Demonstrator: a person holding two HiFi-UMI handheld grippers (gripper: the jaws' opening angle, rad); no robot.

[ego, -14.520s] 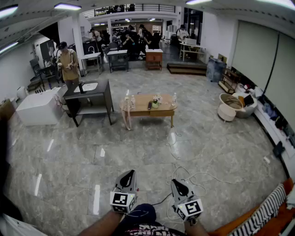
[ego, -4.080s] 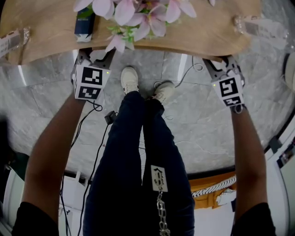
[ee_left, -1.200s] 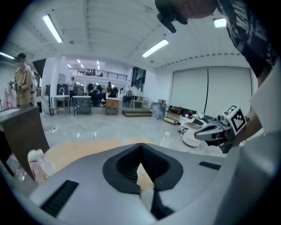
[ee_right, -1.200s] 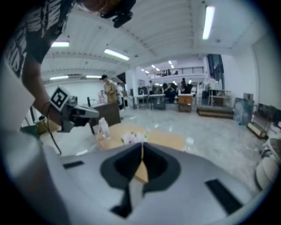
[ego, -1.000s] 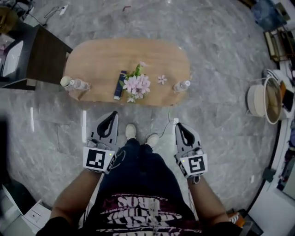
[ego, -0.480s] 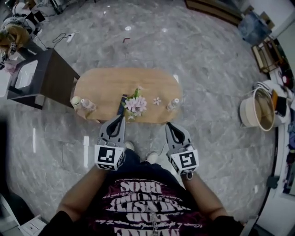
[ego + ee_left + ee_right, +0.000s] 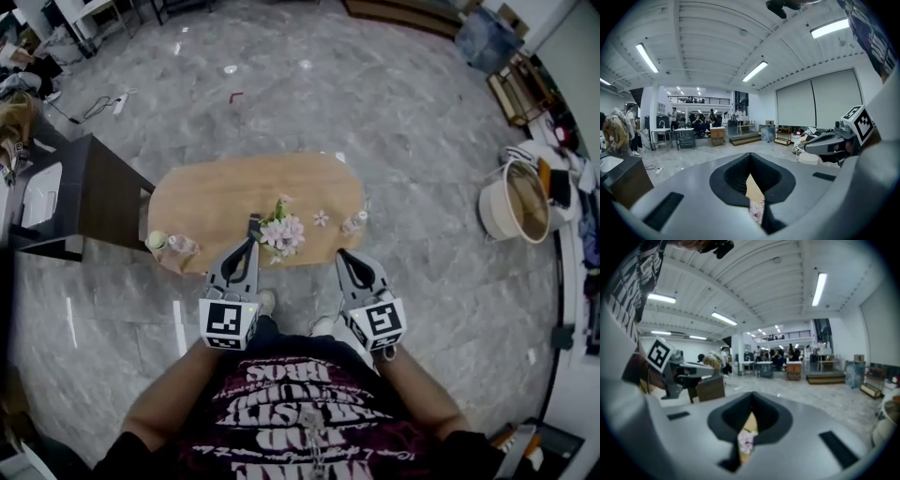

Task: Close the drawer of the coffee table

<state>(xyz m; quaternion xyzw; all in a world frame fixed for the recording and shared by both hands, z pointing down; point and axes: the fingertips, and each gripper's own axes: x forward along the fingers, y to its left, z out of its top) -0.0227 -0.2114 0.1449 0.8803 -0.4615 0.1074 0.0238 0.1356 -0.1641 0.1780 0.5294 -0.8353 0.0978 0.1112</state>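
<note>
The oval wooden coffee table (image 7: 216,202) stands on the marble floor ahead of me, seen from above; no drawer front shows from here. Pink flowers (image 7: 282,232), a dark remote (image 7: 252,226) and two plastic bottles (image 7: 354,223) (image 7: 176,246) rest on its top. My left gripper (image 7: 247,244) and right gripper (image 7: 342,254) hover side by side over the table's near edge, both shut with nothing held. Through the slit of the shut left gripper (image 7: 750,161) a sliver of flowers (image 7: 757,212) shows. The right gripper (image 7: 751,399) frames the same flowers (image 7: 746,439).
A dark side table (image 7: 94,192) stands left of the coffee table, with a person (image 7: 14,122) bent beside it. A round beige tub (image 7: 514,202) sits at the right, with shelves and clutter beyond. My shoes (image 7: 266,303) stand just short of the table.
Both grippers have risen and closed in on each other, their tips now over the table's near edge. The table looks smaller and farther below. Both stay shut.
</note>
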